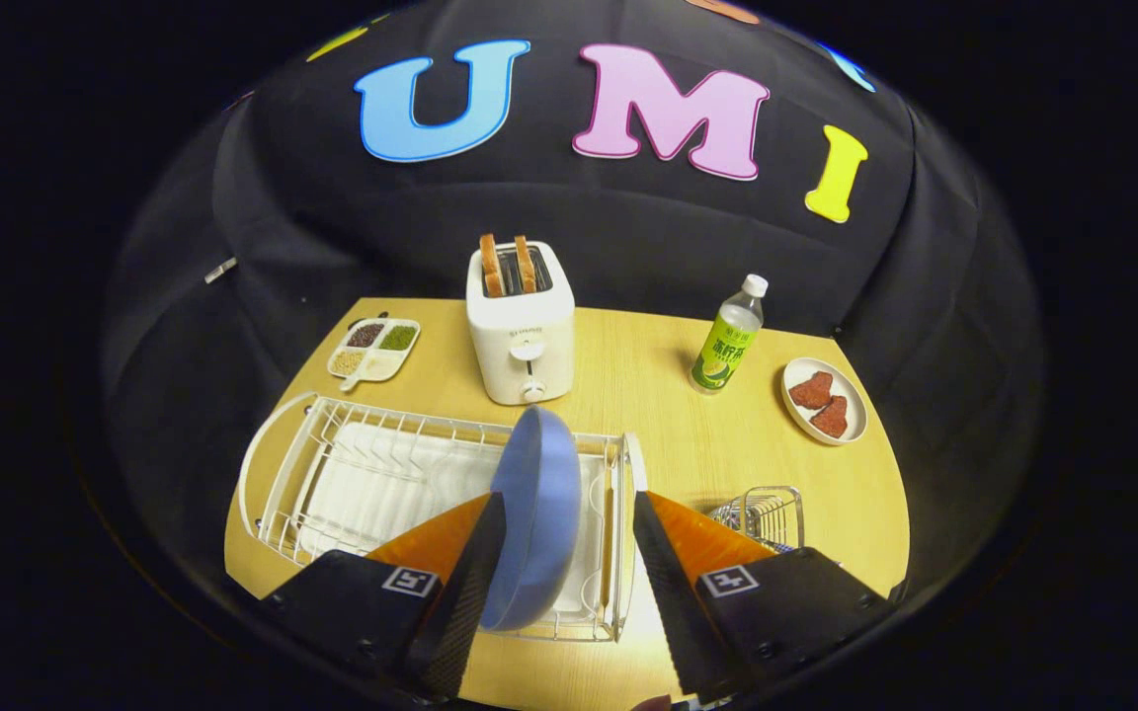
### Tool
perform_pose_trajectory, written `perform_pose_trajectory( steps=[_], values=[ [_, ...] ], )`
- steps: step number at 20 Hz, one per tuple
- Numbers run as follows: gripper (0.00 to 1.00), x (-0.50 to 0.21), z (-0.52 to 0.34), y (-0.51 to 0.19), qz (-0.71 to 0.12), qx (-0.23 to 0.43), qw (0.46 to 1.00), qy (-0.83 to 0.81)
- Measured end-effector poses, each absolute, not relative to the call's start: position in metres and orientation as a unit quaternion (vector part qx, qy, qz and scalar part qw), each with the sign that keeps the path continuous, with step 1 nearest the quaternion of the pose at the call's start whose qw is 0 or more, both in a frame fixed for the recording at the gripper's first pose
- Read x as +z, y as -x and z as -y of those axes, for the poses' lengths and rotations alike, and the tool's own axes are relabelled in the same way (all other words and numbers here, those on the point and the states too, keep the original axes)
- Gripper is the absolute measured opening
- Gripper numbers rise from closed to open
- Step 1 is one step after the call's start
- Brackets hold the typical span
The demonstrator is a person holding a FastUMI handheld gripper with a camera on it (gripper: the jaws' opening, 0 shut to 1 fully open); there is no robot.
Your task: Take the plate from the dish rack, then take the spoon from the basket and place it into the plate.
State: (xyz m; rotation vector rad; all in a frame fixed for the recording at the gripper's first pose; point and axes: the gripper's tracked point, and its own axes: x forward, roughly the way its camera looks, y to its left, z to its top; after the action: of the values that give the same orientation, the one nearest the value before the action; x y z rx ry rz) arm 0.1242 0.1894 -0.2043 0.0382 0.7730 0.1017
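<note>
Plate (pixel 537 513): blue, standing on edge in the right end of the white wire dish rack (pixel 332 474), rim uppermost, leaning slightly; its lower part sits between the two fingers, against or just beside the left finger, with a clear gap to the right one. Gripper (pixel 559 568): tongs wide, straddling the plate but not pressing on it from both sides; whether the left pad actually touches cannot be told. Pose: the tool comes in from above the near table edge, angled down and forward over the rack, fingers roughly level with one another, so the plate's edge runs along the line of approach. Step in hand, as judged: securing the plate for the lift out of the rack; nothing of the task looks completed yet. To do it well: centre the plate between the pads, close low enough to catch the wall rather than only the thin rim, then lift straight up along the rack's slots so it does not snag the wires. Basket (pixel 765 518): small wire one, right of the rack, just beyond the right finger; its contents too hidden to make out. Further out on the wooden table (pixel 648 395): white toaster (pixel 520 326) with two slices, green bottle (pixel 727 341), divided dish (pixel 374 349), small plate with red pieces (pixel 824 400)
</note>
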Motion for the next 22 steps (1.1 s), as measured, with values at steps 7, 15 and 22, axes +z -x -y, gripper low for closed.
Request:
perform_pose_trajectory(
  steps=[7,15,22],
  values=[
    [0.32,-0.239,-0.187,-0.134,-0.423,-0.008,0.906,0.01],
    [0.24,-0.219,-0.183,-0.143,-0.403,-0.015,0.915,0.01],
    [0.24,-0.208,-0.189,-0.145,-0.383,-0.031,0.922,0.053]
  ],
)
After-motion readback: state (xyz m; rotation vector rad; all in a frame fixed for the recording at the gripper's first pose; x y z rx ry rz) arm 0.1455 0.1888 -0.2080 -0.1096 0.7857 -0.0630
